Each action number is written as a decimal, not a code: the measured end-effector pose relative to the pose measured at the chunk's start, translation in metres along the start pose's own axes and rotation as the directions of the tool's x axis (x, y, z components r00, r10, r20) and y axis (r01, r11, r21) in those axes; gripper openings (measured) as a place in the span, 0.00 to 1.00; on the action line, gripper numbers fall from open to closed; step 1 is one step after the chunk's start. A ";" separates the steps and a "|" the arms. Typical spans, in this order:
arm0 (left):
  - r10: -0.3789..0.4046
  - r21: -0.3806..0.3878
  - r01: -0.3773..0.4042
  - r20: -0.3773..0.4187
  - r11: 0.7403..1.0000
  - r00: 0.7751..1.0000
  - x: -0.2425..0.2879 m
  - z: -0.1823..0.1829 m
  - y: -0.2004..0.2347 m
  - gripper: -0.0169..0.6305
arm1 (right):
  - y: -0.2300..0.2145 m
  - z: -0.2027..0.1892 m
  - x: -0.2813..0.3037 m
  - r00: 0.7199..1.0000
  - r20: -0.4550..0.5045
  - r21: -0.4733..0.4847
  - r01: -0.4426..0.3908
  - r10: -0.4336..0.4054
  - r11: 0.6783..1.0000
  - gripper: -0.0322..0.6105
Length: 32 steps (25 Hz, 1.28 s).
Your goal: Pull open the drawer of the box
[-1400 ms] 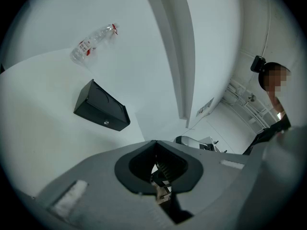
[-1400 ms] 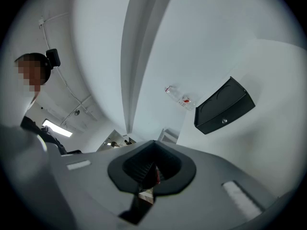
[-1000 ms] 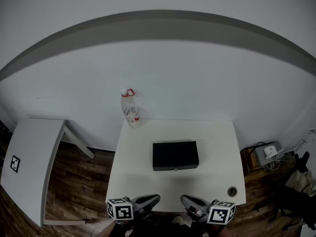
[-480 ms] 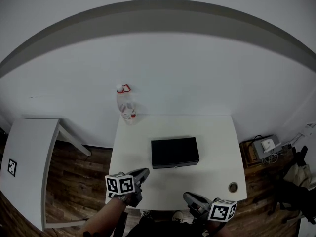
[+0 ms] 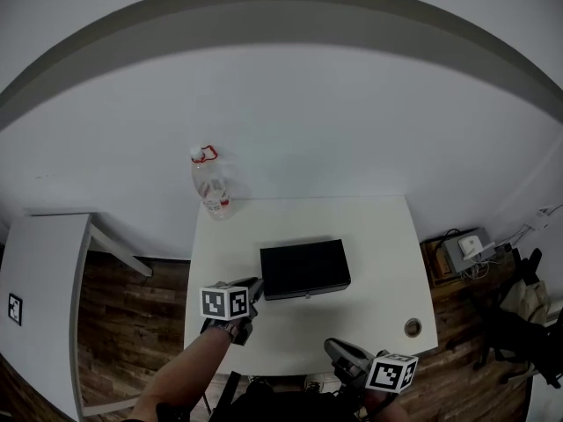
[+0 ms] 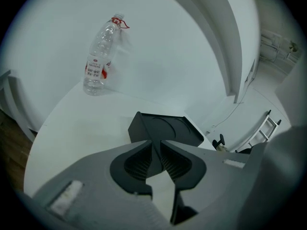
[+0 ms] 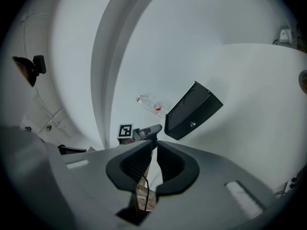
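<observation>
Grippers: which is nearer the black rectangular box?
Left gripper, beside the black rectangular box's near corner; the right gripper hangs at the white table's edge. Both have just been opening, empty.

A matte black rectangular box [image 5: 304, 269] stands out against a plain white square tabletop [image 5: 378, 244], beside a clear plastic bottle [image 5: 209, 185] with a red cap ring and red-and-white label. Dark brown wood-plank flooring [image 5: 123, 310] contrasts with a white wall [image 5: 352, 130] crossed by a grey band [image 5: 264, 16]. A white side table [image 5: 44, 262] bears a black-and-white square marker [image 5: 15, 309].
</observation>
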<state>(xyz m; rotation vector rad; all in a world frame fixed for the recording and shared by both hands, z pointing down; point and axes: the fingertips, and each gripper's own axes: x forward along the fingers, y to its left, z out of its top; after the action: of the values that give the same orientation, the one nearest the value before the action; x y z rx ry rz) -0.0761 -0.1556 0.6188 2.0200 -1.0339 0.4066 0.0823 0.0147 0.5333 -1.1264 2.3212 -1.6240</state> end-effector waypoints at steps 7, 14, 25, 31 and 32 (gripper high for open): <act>-0.002 -0.015 0.001 -0.026 1.000 1.000 0.017 -0.004 0.003 0.17 | -0.008 -0.004 0.015 0.999 -0.024 0.003 0.030 -0.030 1.000 0.12; -0.046 -0.035 0.045 -0.038 0.998 0.998 0.025 -0.003 0.003 0.19 | -0.022 0.001 0.038 0.997 -0.045 -0.001 0.064 -0.063 0.998 0.11; -0.039 -0.109 0.030 -0.081 0.994 0.996 0.029 -0.005 0.005 0.19 | -0.081 0.009 0.072 0.955 -0.081 -0.066 0.279 -0.284 0.958 0.16; -0.045 -0.094 0.034 -0.114 0.995 0.992 0.032 -0.004 0.005 0.20 | -0.111 0.022 0.099 0.909 -0.119 -0.187 0.375 -0.400 0.908 0.19; -0.050 -0.086 0.040 -0.123 0.995 0.991 0.032 -0.004 0.005 0.21 | -0.116 0.023 0.103 0.899 -0.131 -0.209 0.388 -0.418 0.898 0.19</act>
<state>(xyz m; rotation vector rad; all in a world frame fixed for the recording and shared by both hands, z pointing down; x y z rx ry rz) -0.0601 -0.1711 0.6428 1.9143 -0.9119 0.4531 0.0774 -0.0846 0.6544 -1.6687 2.5078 -1.7245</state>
